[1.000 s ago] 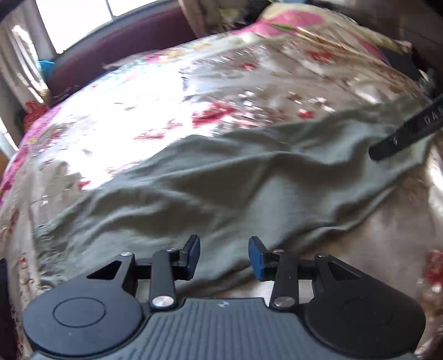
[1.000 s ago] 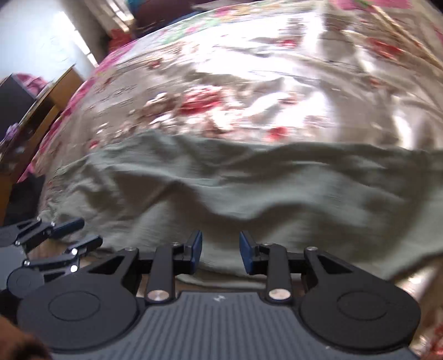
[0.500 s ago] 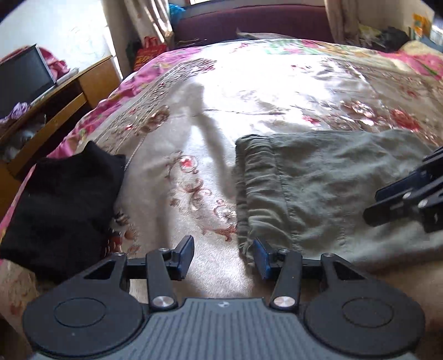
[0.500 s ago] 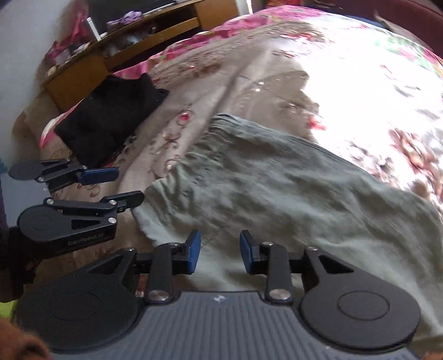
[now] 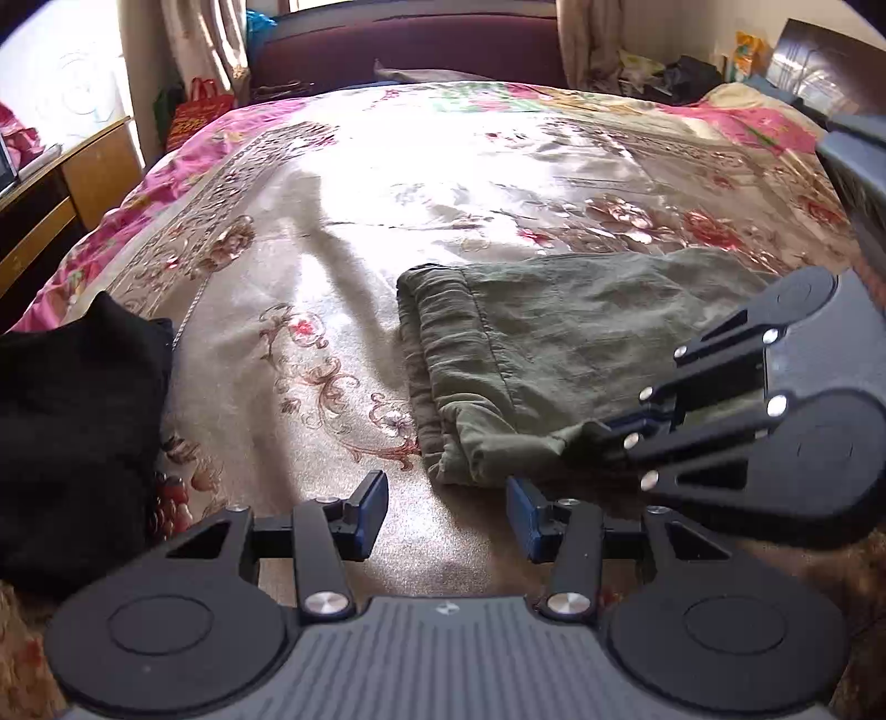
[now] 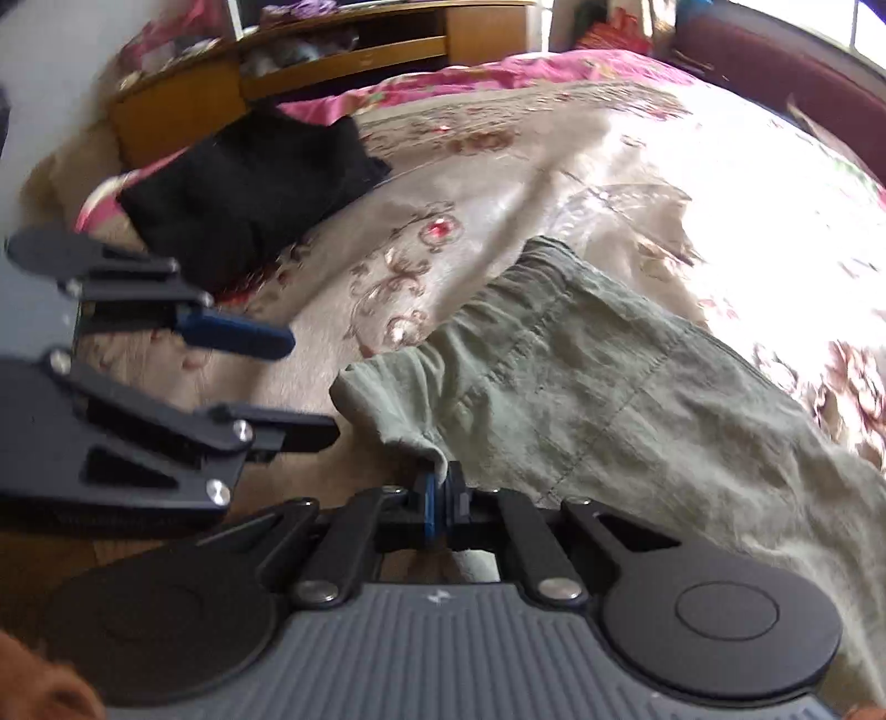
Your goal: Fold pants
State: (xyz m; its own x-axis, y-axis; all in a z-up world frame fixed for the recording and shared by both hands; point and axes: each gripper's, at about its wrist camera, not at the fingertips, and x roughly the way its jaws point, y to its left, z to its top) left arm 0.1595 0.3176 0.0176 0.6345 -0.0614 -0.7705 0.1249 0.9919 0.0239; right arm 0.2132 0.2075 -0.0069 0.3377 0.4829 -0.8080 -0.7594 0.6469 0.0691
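Note:
Olive-green pants (image 5: 542,343) lie flat on the floral bedspread, elastic waistband (image 5: 437,376) towards the left. My left gripper (image 5: 446,512) is open and empty, hovering just short of the waistband's near corner. My right gripper (image 6: 442,501) is shut on the near edge of the pants (image 6: 581,387), a little way along from the waistband corner, pinching a small fold of fabric. It also shows in the left wrist view (image 5: 620,435), coming in from the right. The left gripper (image 6: 288,382) shows open at the left of the right wrist view.
A black garment (image 5: 72,421) lies on the bed's left side, also in the right wrist view (image 6: 249,183). A wooden desk (image 6: 332,50) stands beyond the bed's left edge. A dark red headboard (image 5: 410,50) and curtains are at the far end.
Both grippers swung left along the pants to the waistband end. The right gripper moved in and closed on the near edge of the pants. The left gripper stayed open.

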